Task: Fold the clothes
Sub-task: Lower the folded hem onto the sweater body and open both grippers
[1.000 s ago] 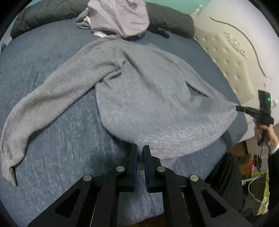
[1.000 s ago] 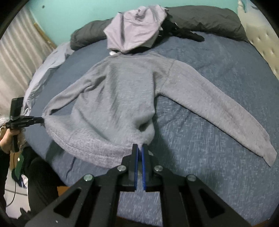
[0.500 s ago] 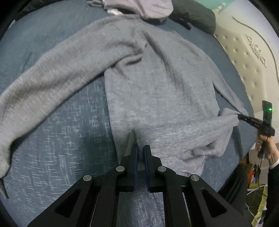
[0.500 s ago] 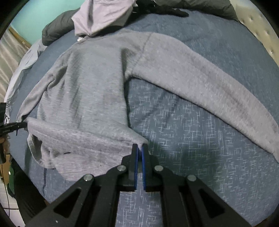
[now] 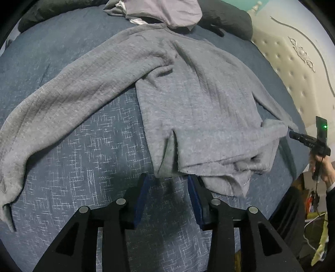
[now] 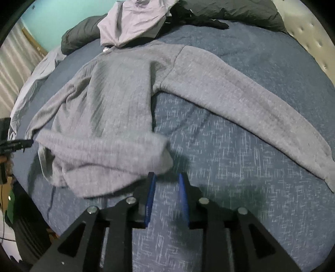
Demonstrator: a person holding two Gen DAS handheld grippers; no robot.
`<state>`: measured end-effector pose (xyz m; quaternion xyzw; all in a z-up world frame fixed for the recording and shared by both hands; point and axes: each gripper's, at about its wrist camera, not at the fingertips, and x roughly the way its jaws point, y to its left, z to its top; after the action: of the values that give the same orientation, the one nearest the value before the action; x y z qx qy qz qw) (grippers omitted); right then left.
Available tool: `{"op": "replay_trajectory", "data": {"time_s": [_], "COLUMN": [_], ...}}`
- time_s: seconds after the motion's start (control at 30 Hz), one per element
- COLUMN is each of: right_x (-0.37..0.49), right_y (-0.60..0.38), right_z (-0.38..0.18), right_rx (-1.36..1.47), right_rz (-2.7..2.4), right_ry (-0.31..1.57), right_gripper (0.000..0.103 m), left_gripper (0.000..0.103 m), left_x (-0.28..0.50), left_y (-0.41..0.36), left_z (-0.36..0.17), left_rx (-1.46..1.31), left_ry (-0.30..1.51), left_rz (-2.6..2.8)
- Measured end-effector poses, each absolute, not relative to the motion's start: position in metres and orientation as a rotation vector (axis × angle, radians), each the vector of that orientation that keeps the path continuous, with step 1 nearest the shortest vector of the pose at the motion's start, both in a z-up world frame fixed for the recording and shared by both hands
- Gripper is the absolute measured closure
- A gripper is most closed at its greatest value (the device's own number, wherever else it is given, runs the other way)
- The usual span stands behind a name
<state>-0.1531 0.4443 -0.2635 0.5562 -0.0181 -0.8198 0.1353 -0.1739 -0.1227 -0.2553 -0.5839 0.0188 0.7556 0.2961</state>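
Left sleeve (image 5: 69, 100): I see it stretched out flat across the bed (image 5: 62, 52), cuff far out at the left edge of the left view. Not folded in yet.
Left gripper (image 5: 167, 184): my jaws are opening, pads apart, nothing between them. The hem corner lies just ahead of the tips, let go onto the bed.
Sweater (image 5: 199, 100): grey, spread on the blue bed, collar toward the pillows. The body looks fairly smooth up top.
Hem (image 5: 219, 167): rumpled and doubled over itself along the near edge. I judge it still needs flattening.
Right gripper (image 6: 166, 177): jaws opening too, pads apart. The other hem corner sits just off the left pad, blurred, and I read it as released.
Right sleeve (image 6: 240, 104): laid out straight toward the right of the right view, unfolded.
Other clothes (image 6: 134, 18): a lilac piece lies by the dark pillows, untouched, beyond the collar.
Progress: early, by my reckoning. The sweater is laid out; both sleeves, the body fold and the remaining pile are left.
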Motion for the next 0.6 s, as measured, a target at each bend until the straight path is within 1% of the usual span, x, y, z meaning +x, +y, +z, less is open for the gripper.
{"op": "replay_trajectory", "data": {"time_s": [0.17,0.23,0.33,0.53,0.6], "right_x": [-0.147,-0.148,-0.15,-0.164,-0.17], "right_y": [0.436,0.429,0.418,0.407,0.408], "right_z": [-0.276,-0.279,-0.283,-0.288,-0.288], "right_rx": [1.643,1.644,1.644,1.628,1.629], "right_rz": [-2.347,-2.339,-2.336,-2.386,-2.423], "right_ry": [-0.029,0.014,0.084,0.12,0.103], "right_gripper": [0.075,0.074,0.073,0.073,0.073], "left_gripper": [0.061,0.061,0.061,0.061,0.061], "left_x": [-0.172,-0.171,-0.171,-0.175,-0.177], "left_y": [-0.107,-0.099,-0.089,-0.085,-0.086], "left_z": [-0.264,-0.267,-0.272,-0.279,-0.279], "left_rx": [-1.546,-1.543,-1.547,-1.545,-1.536], "left_ry": [0.076,0.093,0.131,0.141,0.143], "left_rz": [2.018,2.009,1.998,2.01,2.025]}}
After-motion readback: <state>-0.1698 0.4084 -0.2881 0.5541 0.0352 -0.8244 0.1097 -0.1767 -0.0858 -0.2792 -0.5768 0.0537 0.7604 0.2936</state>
